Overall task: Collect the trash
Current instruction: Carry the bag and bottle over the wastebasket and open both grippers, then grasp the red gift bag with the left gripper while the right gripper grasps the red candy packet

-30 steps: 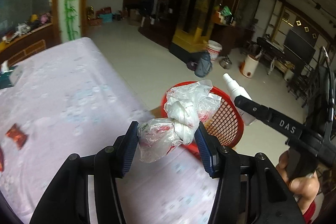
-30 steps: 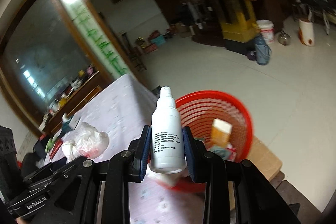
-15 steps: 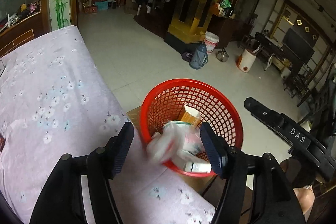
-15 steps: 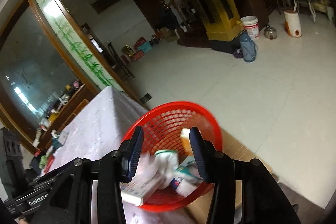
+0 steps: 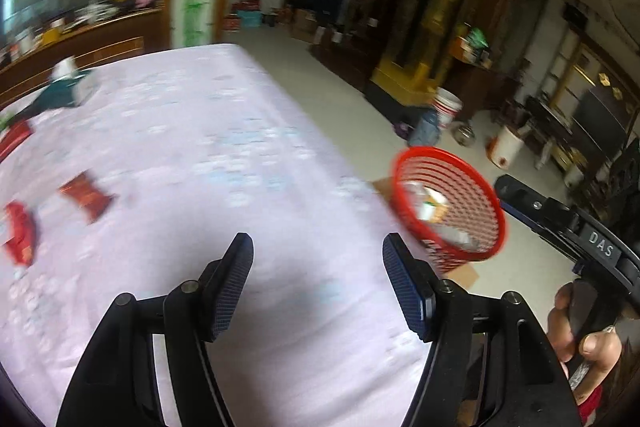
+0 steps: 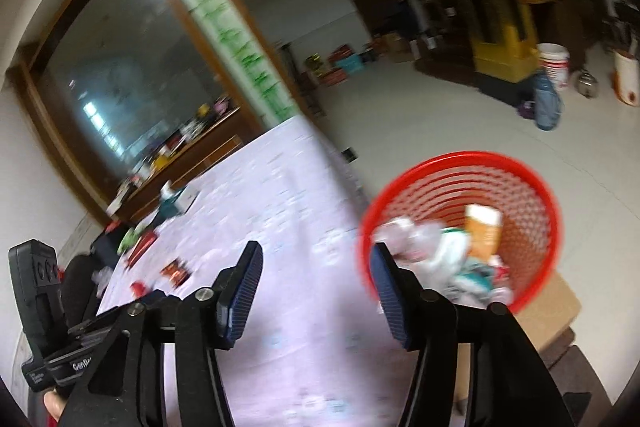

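both tongs, left point(image 5: 316, 283) & right point(image 6: 316, 291), spread w/ nothing held, red basket point(image 6: 532, 187) already stocked off table's right edge; remaining red wrappers point(image 5: 85, 195) lie far left on table point(image 5: 208, 147), nearer left tongs.

I see the red mesh basket point(image 6: 536, 227) just off the tabletop's point(image 5: 224, 163) edge, holding crumpled plastic bags point(image 6: 408, 239) and an orange carton point(image 6: 482, 233), while red snack wrappers point(image 5: 86, 195) lie flat on the floral cloth.

The left gripper point(image 5: 316, 271) and right gripper point(image 6: 316, 285) now gape empty over the table point(image 5: 224, 155). Bag and bottle lie in the red basket point(image 6: 520, 167).
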### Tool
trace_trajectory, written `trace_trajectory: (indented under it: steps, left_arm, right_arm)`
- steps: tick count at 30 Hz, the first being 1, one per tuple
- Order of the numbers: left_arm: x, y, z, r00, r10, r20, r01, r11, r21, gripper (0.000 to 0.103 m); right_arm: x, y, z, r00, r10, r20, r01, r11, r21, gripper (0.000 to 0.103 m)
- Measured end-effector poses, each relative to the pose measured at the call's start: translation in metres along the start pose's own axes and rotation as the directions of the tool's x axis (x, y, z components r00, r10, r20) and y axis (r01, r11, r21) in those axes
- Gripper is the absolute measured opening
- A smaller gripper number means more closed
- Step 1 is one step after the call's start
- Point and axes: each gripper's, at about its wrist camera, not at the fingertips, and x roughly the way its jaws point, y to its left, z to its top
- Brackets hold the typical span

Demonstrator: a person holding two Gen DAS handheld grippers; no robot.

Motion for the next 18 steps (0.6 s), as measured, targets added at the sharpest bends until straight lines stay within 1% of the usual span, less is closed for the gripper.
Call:
trace_trajectory:
  steps: [3,5,6,8,10,11,12,13,14,15,16,18]
  left_arm:
    - [-0.026,0.047,-0.008,0.998,0.059,0.027,-0.056,0.996,-0.072,0.069]
    - [-0.043,0.082,-0.013,0.993,0.110,0.039,-0.103,0.985,-0.137,0.069]
    - [-0.053,0.105,-0.016,0.989,0.143,0.047,-0.133,0.975,-0.175,0.070]
    - [-0.065,0.136,-0.021,0.978,0.205,0.046,-0.190,0.956,-0.222,0.072]
    - [-0.076,0.173,-0.025,0.958,0.284,0.031,-0.265,0.926,-0.269,0.074]
    - [-0.077,0.184,-0.026,0.951,0.309,0.019,-0.292,0.915,-0.280,0.074]
    - [-0.080,0.202,-0.027,0.939,0.343,0.003,-0.326,0.897,-0.299,0.074]
    - [-0.082,0.214,-0.027,0.933,0.361,-0.002,-0.343,0.885,-0.315,0.075]
    - [-0.082,0.231,-0.026,0.922,0.387,-0.014,-0.369,0.868,-0.332,0.075]
    - [-0.079,0.243,-0.025,0.915,0.402,-0.029,-0.387,0.856,-0.342,0.076]
    - [-0.075,0.253,-0.024,0.912,0.407,-0.042,-0.395,0.848,-0.353,0.076]
    - [-0.061,0.280,-0.021,0.913,0.399,-0.083,-0.398,0.832,-0.385,0.076]
  right_arm:
    - [0.018,0.031,-0.005,0.997,0.049,-0.054,-0.051,0.998,-0.046,0.064]
    - [0.032,0.051,-0.008,0.993,0.074,-0.096,-0.082,0.993,-0.079,0.064]
    - [0.040,0.065,-0.010,0.989,0.085,-0.121,-0.097,0.990,-0.103,0.064]
    - [0.050,0.081,-0.013,0.983,0.102,-0.155,-0.123,0.984,-0.131,0.064]
    - [0.059,0.099,-0.016,0.970,0.135,-0.202,-0.167,0.975,-0.150,0.065]
    - [0.064,0.107,-0.017,0.964,0.145,-0.221,-0.183,0.970,-0.160,0.066]
    - [0.070,0.118,-0.018,0.960,0.148,-0.238,-0.193,0.965,-0.180,0.068]
    - [0.076,0.127,-0.020,0.957,0.144,-0.251,-0.196,0.960,-0.198,0.070]
    - [0.084,0.137,-0.022,0.954,0.141,-0.266,-0.201,0.956,-0.215,0.070]
    - [0.091,0.145,-0.023,0.950,0.141,-0.279,-0.207,0.953,-0.223,0.070]
    - [0.097,0.151,-0.025,0.948,0.137,-0.289,-0.208,0.951,-0.230,0.070]
    - [0.114,0.167,-0.028,0.939,0.124,-0.320,-0.210,0.945,-0.249,0.070]
